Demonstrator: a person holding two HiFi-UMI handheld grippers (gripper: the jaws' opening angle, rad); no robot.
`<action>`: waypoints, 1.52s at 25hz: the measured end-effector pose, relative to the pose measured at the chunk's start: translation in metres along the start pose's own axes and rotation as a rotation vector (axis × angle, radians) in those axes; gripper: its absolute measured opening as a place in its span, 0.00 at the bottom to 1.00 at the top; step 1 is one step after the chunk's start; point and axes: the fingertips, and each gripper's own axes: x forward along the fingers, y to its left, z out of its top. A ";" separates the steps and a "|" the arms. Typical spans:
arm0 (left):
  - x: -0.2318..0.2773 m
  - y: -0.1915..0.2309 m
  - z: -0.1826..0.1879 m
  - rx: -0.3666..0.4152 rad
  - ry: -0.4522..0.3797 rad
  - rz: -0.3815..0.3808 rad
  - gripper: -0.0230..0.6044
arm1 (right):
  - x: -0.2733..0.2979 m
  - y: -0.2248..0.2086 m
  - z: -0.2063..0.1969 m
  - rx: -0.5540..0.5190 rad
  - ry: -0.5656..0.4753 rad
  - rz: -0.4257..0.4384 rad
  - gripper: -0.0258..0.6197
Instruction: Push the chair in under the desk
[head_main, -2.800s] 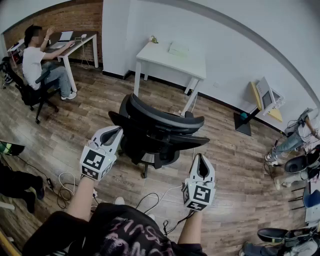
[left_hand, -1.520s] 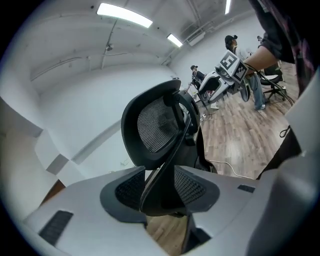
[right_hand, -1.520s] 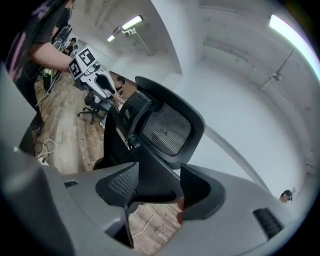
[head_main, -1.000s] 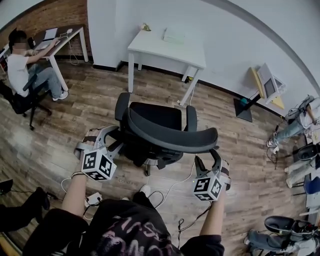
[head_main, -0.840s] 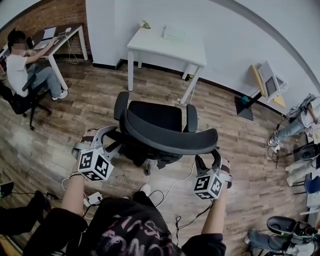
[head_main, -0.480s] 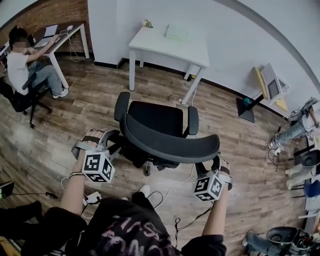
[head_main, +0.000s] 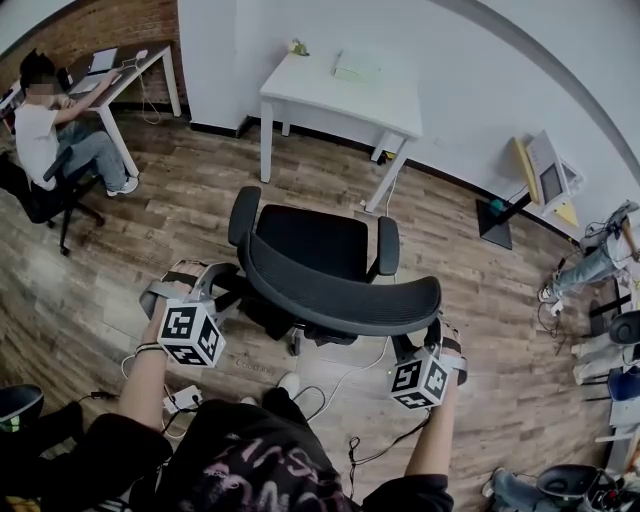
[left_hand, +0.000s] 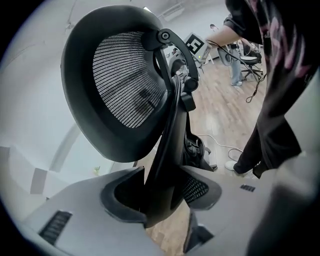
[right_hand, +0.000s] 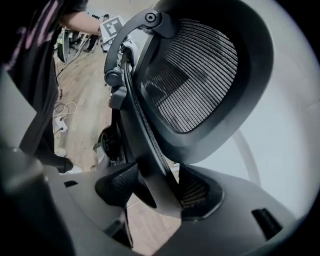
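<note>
The chair (head_main: 320, 240) stands on the floor (head_main: 180, 220), short of the near edge of the desk (head_main: 340, 95).
The left gripper (left_hand: 162, 192), jaws just closed further, and the right gripper (right_hand: 155, 187) each clamp a side edge of its backrest (head_main: 345, 300).

soft, even indoor light fills the room. the white wall (head_main: 480, 70) and the desk (head_main: 330, 100) come out bright without glare. the wood floor (head_main: 180, 230) has a faint sheen, with only a weak shadow right under the chair (head_main: 310, 240). the head view bends strongly toward its dark corners. both gripper views sit inside a round black vignette; the chair's mesh is crisp there, while the nearest foreground is soft.
</note>
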 end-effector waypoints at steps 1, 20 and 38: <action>0.001 0.001 0.000 -0.002 0.000 -0.005 0.39 | 0.001 0.000 0.000 0.001 0.000 0.008 0.45; 0.040 0.062 -0.028 -0.017 0.083 0.018 0.39 | 0.059 -0.035 0.028 -0.064 -0.037 0.054 0.42; 0.081 0.117 -0.053 0.002 0.093 0.004 0.40 | 0.109 -0.060 0.050 -0.071 -0.044 0.071 0.40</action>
